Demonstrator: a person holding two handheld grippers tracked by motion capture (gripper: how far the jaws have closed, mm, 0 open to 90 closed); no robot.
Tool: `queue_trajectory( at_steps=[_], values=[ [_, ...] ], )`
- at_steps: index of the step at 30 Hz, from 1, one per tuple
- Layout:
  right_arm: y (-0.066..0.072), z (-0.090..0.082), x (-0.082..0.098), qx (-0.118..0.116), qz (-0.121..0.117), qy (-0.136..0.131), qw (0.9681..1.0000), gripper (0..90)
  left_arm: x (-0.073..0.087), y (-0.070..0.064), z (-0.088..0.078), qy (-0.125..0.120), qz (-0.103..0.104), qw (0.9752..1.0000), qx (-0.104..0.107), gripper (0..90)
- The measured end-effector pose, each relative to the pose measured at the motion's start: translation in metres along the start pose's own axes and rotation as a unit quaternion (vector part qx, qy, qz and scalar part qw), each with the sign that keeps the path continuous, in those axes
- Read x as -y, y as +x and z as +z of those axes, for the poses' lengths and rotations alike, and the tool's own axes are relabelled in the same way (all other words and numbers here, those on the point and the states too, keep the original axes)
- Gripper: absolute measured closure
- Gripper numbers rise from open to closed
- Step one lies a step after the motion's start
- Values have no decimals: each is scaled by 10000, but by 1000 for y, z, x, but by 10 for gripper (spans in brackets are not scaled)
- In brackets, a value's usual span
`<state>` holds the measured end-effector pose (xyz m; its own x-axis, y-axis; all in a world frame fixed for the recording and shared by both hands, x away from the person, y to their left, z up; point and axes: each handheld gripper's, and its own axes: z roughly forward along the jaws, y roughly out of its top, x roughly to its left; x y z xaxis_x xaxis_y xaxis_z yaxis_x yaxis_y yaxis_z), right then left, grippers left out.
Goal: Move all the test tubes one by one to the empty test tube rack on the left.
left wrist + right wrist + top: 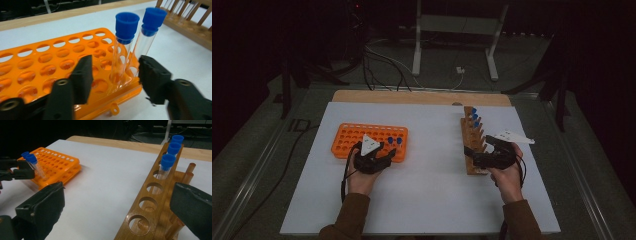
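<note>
Tubes (pixel 122 50) blue-capped in orange rack (pixel 50 65), bases blurred, left gripper (pixel 115 72) jaws apart around them, right gripper (pixel 117 205) agape, wooden rack (pixel 150 202) cropped.

A bright orange rack (pixel 50 62) near the white table's (pixel 427 165) left edge holds two clear tubes with blue caps (pixel 127 23), a brown wooden rack (pixel 152 202) near the right edge holds three more blue-capped tubes (pixel 168 161), and both hand-held grippers are black.

orange rack (pixel 50 65) cut off left, tube bases hidden
</note>
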<state>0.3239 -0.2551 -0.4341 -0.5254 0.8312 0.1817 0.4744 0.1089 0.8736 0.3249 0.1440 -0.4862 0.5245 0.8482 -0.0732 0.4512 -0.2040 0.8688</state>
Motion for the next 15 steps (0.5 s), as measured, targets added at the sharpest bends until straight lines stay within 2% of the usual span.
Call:
queue_trajectory(
  at_steps=[6,11,15],
  values=[
    [-1,-1,-2,-1,-57,34,10000,8,-1,5,-17,-215,-190,9996,-34,234],
    [-3,-3,-8,37,-49,9,10000,7,-1,4,-25,-236,-162,9996,-34,138],
    [-5,-4,-15,88,-37,20,10000,8,1,5,-28,-234,-228,9994,-58,42]
  ],
)
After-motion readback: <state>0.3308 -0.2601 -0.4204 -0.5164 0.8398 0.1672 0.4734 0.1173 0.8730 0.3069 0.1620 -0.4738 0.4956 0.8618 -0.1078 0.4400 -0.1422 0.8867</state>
